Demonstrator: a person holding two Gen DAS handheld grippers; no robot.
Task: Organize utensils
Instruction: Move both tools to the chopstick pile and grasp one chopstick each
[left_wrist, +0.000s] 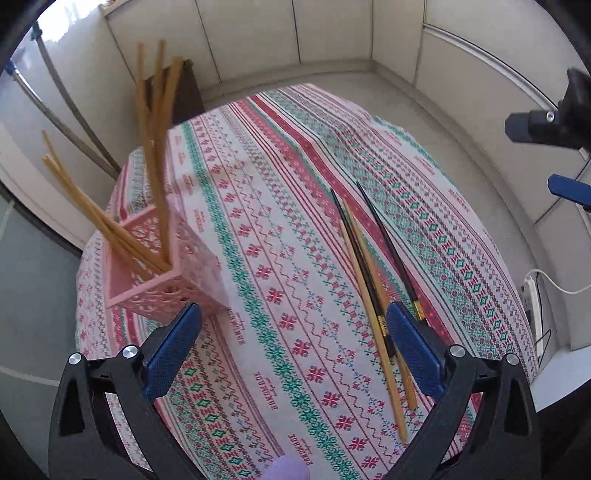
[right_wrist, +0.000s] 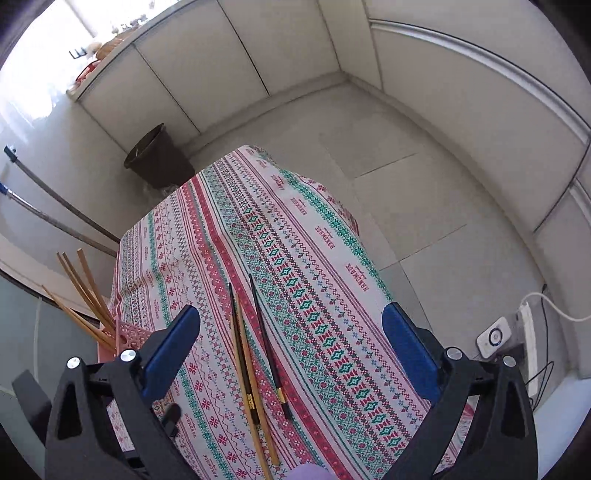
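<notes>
Sorting looks partly done: several pale wooden chopsticks (left_wrist: 155, 158) already stand in the pink perforated plastic holder (left_wrist: 166, 280) near the table's left edge. Two more pale ones and two black lacquered chopsticks (right_wrist: 271, 350) lie loose together mid-table on the patterned woven tablecloth (left_wrist: 280, 206). Next, one claw must lower over a loose stick and close. The left gripper (left_wrist: 293, 347) and right gripper (right_wrist: 291, 350) both gape fully, holding nothing.

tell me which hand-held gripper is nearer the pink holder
Left. The left hand-held gripper hangs open with one finger right beside the pink holder. The right hand-held gripper is open over the loose chopsticks, the holder off to its left.
</notes>
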